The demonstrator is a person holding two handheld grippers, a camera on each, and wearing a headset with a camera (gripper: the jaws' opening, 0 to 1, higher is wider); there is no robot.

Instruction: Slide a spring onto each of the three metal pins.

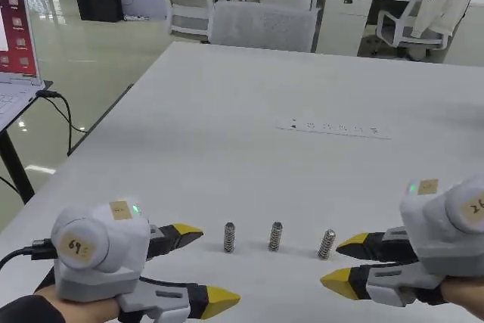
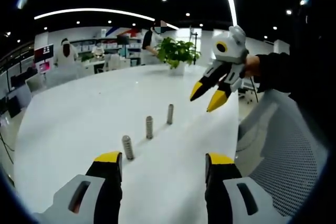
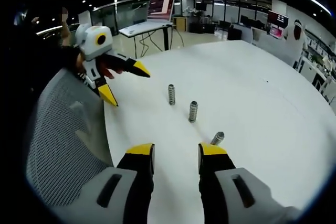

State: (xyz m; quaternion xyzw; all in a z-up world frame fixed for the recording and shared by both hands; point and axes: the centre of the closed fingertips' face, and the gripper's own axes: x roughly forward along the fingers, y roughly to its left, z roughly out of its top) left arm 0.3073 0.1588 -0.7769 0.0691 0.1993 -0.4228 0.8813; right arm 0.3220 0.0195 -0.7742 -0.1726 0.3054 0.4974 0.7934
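Three short metal pins, each wrapped in a coiled spring, stand in a row on the white table: the left spring (image 1: 229, 237), the middle spring (image 1: 275, 236) and the right spring (image 1: 327, 243), which leans a little. My left gripper (image 1: 212, 266) is open just left of the row, with nothing between its yellow tips. My right gripper (image 1: 336, 262) is open just right of the row, also with nothing in it. In the left gripper view the springs (image 2: 149, 127) run away ahead of my left gripper (image 2: 164, 160). In the right gripper view the nearest spring (image 3: 217, 138) stands just past my right gripper (image 3: 176, 150).
A white power strip (image 1: 333, 128) lies further back on the table (image 1: 227, 111). A laptop (image 1: 15, 35) sits on a side stand at the left. Office chairs (image 1: 261, 24) stand at the table's far end. A grey mesh chair back (image 2: 289, 145) is close behind the near edge.
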